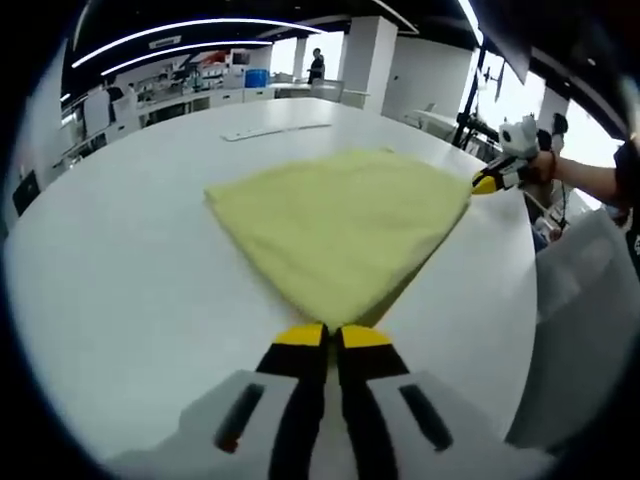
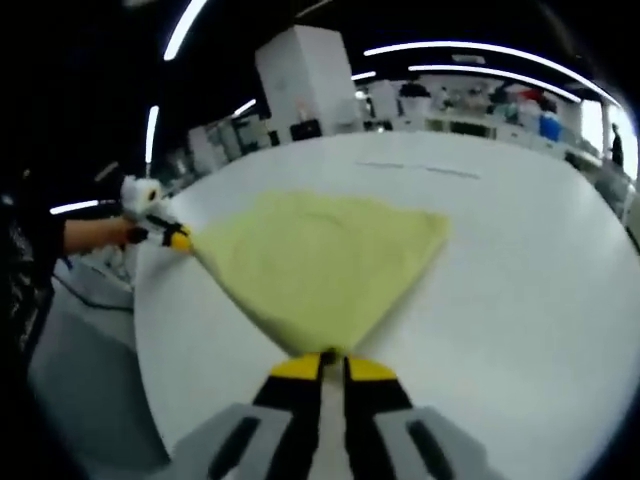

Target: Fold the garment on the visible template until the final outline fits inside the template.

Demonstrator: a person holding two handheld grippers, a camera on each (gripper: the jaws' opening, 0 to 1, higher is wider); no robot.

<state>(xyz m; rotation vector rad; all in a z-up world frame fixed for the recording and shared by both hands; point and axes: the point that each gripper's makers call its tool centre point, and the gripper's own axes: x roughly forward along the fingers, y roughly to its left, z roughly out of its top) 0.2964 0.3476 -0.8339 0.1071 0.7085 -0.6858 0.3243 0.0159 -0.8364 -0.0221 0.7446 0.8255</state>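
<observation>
A pale yellow garment (image 1: 340,225) lies spread on the white table (image 1: 120,260), pulled taut between two corners. My left gripper (image 1: 332,334) is shut on its near corner in the left gripper view. The right gripper (image 1: 487,183) enters that view from the right, shut on the far right corner. In the right gripper view the same yellow garment (image 2: 320,260) fans out ahead of my right gripper (image 2: 332,362), which is shut on its near corner. The left gripper (image 2: 178,240), held by a hand, pinches the left corner there. No template outline can be made out under the cloth.
A faint thin line (image 1: 275,131) marks the table beyond the garment. The table's edge (image 1: 535,300) runs close on the right, with floor below. Benches, shelves and a standing person (image 1: 316,66) are far behind. A white pillar (image 2: 305,85) stands past the table.
</observation>
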